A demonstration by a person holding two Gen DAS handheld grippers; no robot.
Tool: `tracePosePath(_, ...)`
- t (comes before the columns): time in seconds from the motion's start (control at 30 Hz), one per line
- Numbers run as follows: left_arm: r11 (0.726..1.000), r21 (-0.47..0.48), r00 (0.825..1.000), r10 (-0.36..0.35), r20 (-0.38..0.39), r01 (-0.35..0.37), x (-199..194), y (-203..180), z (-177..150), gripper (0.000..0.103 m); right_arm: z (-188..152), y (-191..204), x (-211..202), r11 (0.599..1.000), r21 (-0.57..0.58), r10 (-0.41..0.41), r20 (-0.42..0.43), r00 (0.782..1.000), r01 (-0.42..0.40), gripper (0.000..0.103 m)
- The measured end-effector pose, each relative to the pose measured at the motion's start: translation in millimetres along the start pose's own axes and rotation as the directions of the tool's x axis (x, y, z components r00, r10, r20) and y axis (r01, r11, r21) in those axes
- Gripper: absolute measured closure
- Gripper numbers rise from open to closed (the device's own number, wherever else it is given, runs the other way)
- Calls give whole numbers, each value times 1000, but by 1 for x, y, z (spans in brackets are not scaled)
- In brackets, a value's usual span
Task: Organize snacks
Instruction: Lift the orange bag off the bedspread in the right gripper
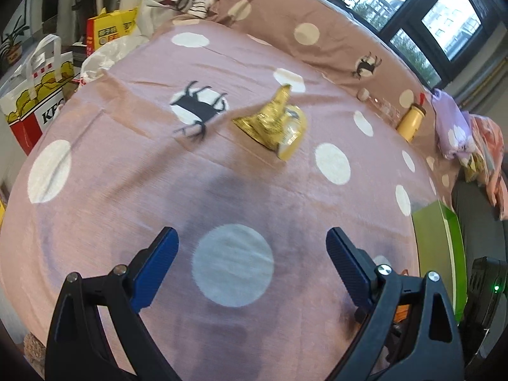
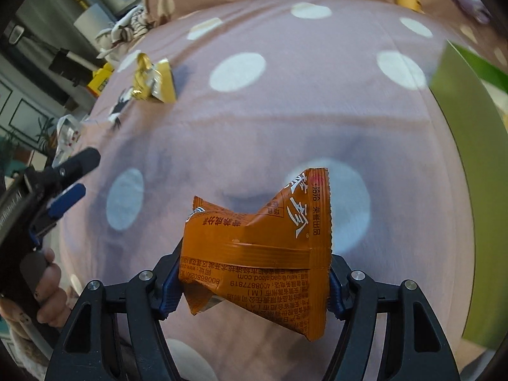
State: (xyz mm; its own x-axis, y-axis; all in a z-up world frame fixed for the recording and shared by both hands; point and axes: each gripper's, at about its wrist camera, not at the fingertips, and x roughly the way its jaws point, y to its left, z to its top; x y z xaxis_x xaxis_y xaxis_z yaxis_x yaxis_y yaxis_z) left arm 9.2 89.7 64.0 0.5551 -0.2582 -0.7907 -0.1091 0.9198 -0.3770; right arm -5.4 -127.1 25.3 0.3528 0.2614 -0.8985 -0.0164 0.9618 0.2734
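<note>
Right wrist view: right gripper [image 2: 254, 285] clamps an orange snack packet [image 2: 263, 254]; gold snack packet [image 2: 155, 79] at ten o'clock on the bed [image 2: 285, 111]. Left gripper [image 1: 252, 266] gapes wide, empty.

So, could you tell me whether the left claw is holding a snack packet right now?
No, the left claw stands open and empty over the bedspread, while the gold packet lies beyond it.

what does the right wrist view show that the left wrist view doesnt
Only the right wrist view: the orange snack packet clamped in the right gripper, plus the left gripper seen from the side and the hand holding it.

Only the left wrist view: the KFC bag and windows.

Both: the gold snack packet lying on the polka-dot bedspread, the green box and the yellow bottle.
</note>
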Motion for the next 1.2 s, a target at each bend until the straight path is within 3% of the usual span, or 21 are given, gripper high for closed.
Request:
tracePosePath(0.3, 997, 37, 996, -64, -65, 67, 10, -27, -18, 9, -3, -30, -24, 992, 51, 105, 155, 982, -114, 22)
tracePosePath(0.47, 982, 42, 975, -175, -134, 183, 14, -45, -31, 10, 0, -53, -39, 969, 106, 195, 230, 953, -224, 22)
tracePosePath(0.6, 961, 60, 957, -262, -129, 271, 10, -61, -43, 11, 1, -66, -43, 947, 148, 238, 269, 933, -284, 22)
tracePosePath(0.8, 924, 134, 927, -337, -163, 359, 12, -88, -60, 12, 2, -67, -43, 937, 144, 269, 288, 919, -319, 22)
tracePosePath(0.97, 910, 196, 926, -332, -181, 365, 20, -104, -73, 18, 2, -64, -28, 924, 141, 315, 245, 917, -355, 22)
tracePosePath(1.2, 915, 221, 935, -297, -194, 337, 39, -110, -82, 39, 1, -56, -12, 923, 117, 340, 198, 919, -367, 25)
